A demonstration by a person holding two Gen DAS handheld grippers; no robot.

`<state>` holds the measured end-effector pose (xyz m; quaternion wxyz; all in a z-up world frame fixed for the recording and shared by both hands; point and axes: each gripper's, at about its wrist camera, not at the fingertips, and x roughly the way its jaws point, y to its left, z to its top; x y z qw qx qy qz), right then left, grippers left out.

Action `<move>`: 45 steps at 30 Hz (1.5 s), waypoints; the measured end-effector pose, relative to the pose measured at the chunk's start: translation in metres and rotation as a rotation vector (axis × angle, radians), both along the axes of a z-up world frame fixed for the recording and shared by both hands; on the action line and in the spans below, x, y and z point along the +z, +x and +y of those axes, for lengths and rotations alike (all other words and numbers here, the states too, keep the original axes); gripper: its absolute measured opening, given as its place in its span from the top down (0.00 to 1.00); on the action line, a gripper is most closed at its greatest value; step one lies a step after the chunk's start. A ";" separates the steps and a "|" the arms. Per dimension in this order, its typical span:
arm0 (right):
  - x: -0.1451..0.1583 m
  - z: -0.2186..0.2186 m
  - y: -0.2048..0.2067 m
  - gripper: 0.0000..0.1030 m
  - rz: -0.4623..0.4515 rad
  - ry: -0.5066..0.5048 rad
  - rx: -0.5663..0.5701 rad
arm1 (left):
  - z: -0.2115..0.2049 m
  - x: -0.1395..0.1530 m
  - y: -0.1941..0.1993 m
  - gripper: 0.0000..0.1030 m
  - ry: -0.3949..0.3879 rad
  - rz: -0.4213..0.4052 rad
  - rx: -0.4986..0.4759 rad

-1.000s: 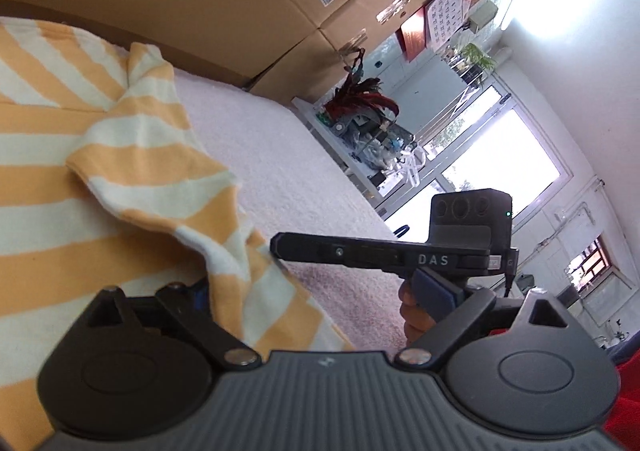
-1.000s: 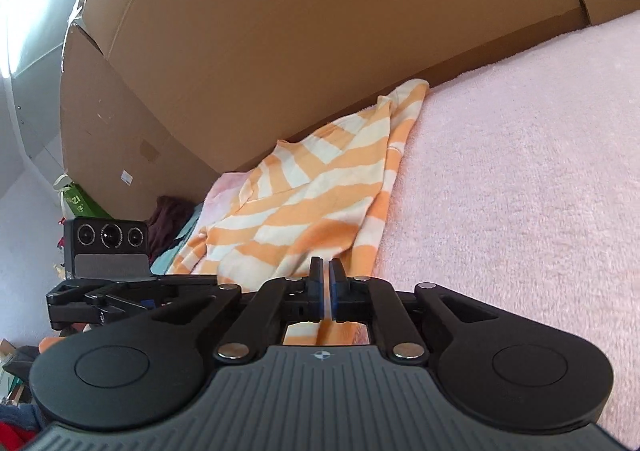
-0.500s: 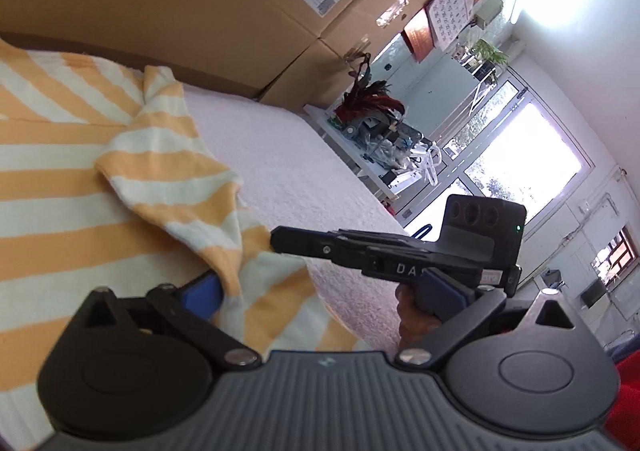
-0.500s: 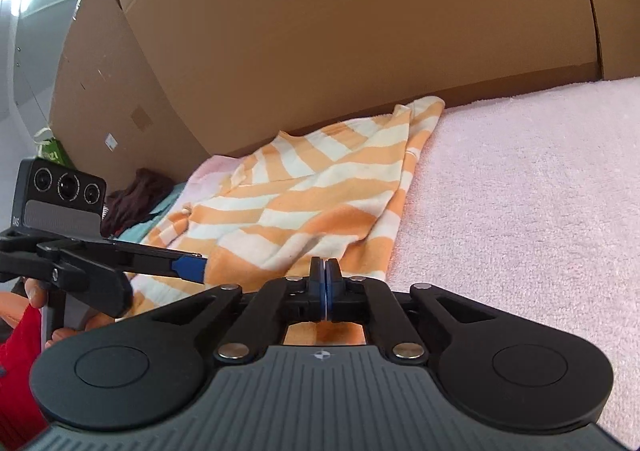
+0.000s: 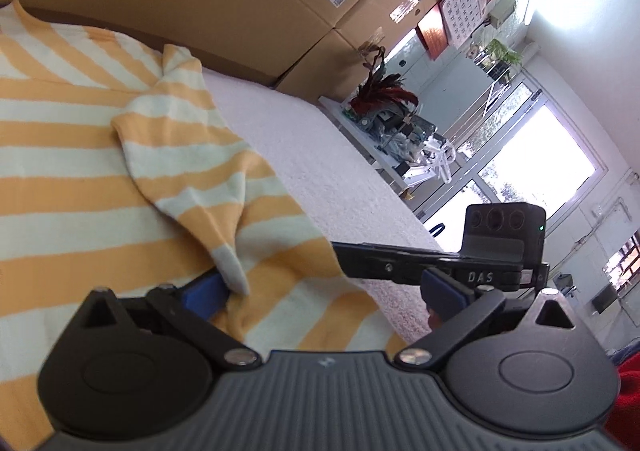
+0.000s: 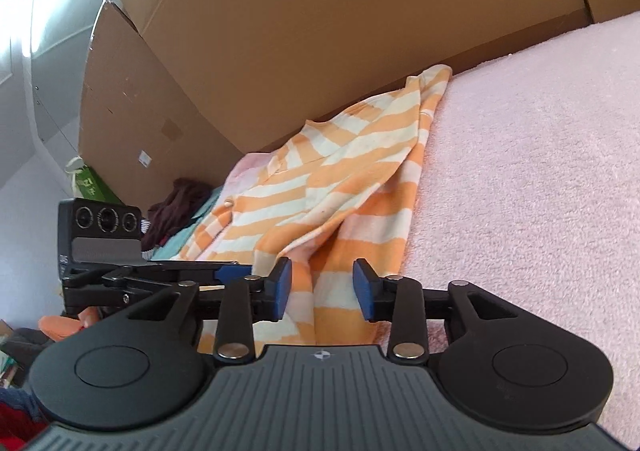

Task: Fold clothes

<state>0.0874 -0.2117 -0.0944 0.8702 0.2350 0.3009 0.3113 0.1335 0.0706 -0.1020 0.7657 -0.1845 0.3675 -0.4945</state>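
Note:
An orange-and-white striped garment (image 5: pixel 100 171) lies spread on the pink towel-covered surface (image 6: pixel 540 171), with a sleeve (image 5: pixel 188 155) folded over its body. My left gripper (image 5: pixel 322 289) is wide open at the garment's near edge, and the cloth drapes over its left pad (image 5: pixel 204 289). My right gripper (image 6: pixel 322 287) has its jaws opening. A fold of the garment (image 6: pixel 320 211) sits between its blue pads (image 6: pixel 282 287), which do not press it. Each gripper shows in the other's view: the right gripper (image 5: pixel 400 263), and the left gripper (image 6: pixel 160 275).
Large cardboard boxes (image 6: pixel 320 31) stand right behind the surface. A heap of dark and teal clothes (image 6: pixel 176 211) lies past the garment's far end. A shelf with a plant (image 5: pixel 380 99) and bright windows (image 5: pixel 532 171) are off to the right. Red fabric (image 5: pixel 628 391) is nearby.
The right gripper's jaws, shut in the earlier frames, now stand apart around the garment's fold. Both grippers have shifted a little along the garment's near edge. The left jaws stay wide.

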 end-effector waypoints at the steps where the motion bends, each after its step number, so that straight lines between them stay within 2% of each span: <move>1: -0.001 0.000 -0.002 0.60 0.000 -0.004 -0.002 | 0.001 0.000 -0.001 0.02 -0.017 0.007 -0.002; 3: -0.003 -0.002 -0.004 0.60 0.005 -0.001 -0.008 | 0.003 -0.001 -0.004 0.02 -0.048 0.021 -0.006; 9: -0.007 -0.017 -0.012 0.56 0.056 0.124 0.018 | 0.005 -0.006 -0.004 0.02 -0.085 0.062 0.009; 11: -0.009 -0.014 -0.017 0.56 0.043 0.098 0.027 | 0.003 -0.008 -0.001 0.03 -0.067 0.068 0.021; 12: -0.010 -0.011 -0.019 0.58 0.026 0.076 0.028 | 0.002 -0.008 -0.001 0.08 -0.052 0.061 0.029; 13: -0.010 -0.009 -0.021 0.60 0.009 0.058 0.024 | 0.001 -0.008 -0.001 0.10 -0.034 0.051 0.038; 15: -0.009 -0.002 -0.023 0.80 -0.014 -0.007 0.003 | 0.000 -0.008 -0.001 0.15 -0.020 0.047 0.043; 16: -0.008 0.001 -0.022 0.97 -0.016 -0.045 -0.010 | 0.000 -0.007 -0.001 0.16 -0.017 0.047 0.044; 18: -0.008 -0.003 -0.022 0.97 0.000 -0.019 -0.005 | 0.003 -0.006 -0.002 0.23 -0.035 0.051 0.042; 21: -0.005 -0.012 -0.030 0.98 0.014 0.070 0.016 | 0.008 -0.003 -0.005 0.24 -0.075 0.059 0.038; 23: -0.004 -0.016 -0.038 0.97 0.033 0.124 0.041 | 0.008 -0.004 -0.004 0.25 -0.070 0.059 0.038; 25: -0.008 -0.015 -0.042 0.97 0.058 0.129 0.043 | 0.003 -0.011 0.002 0.32 -0.020 0.082 0.050; 26: -0.011 -0.013 -0.043 0.92 0.072 0.115 0.038 | 0.002 -0.012 0.003 0.39 -0.011 0.086 0.055; 27: -0.014 -0.010 -0.043 0.89 0.088 0.092 0.025 | 0.002 -0.011 0.004 0.39 -0.017 0.092 0.050; 29: -0.019 -0.013 -0.045 0.87 0.100 0.124 0.005 | 0.003 -0.009 0.002 0.39 -0.037 0.097 0.036; 32: -0.016 -0.018 -0.049 0.57 0.096 0.180 0.035 | 0.004 -0.005 -0.008 0.33 -0.059 0.088 0.011; 33: -0.014 -0.018 -0.052 0.55 0.087 0.180 0.051 | 0.003 -0.005 -0.013 0.28 -0.054 0.084 0.008; 36: -0.010 -0.016 -0.059 0.55 0.057 0.116 0.086 | 0.003 -0.008 -0.021 0.27 -0.042 0.087 0.009; 40: -0.008 -0.013 -0.070 0.59 -0.003 0.036 0.101 | 0.007 -0.013 -0.028 0.27 -0.076 0.115 0.025; 42: -0.007 -0.011 -0.073 0.69 -0.035 -0.020 0.092 | 0.008 -0.014 -0.031 0.27 -0.086 0.117 0.029; 43: -0.007 -0.010 -0.074 0.80 -0.043 -0.043 0.082 | 0.007 -0.013 -0.032 0.27 -0.083 0.118 0.028; 44: -0.007 -0.012 -0.074 0.88 -0.039 -0.031 0.081 | 0.007 -0.011 -0.033 0.27 -0.080 0.119 0.026; 45: -0.007 -0.015 -0.073 0.89 -0.032 -0.005 0.083 | 0.006 -0.010 -0.034 0.28 -0.078 0.120 0.024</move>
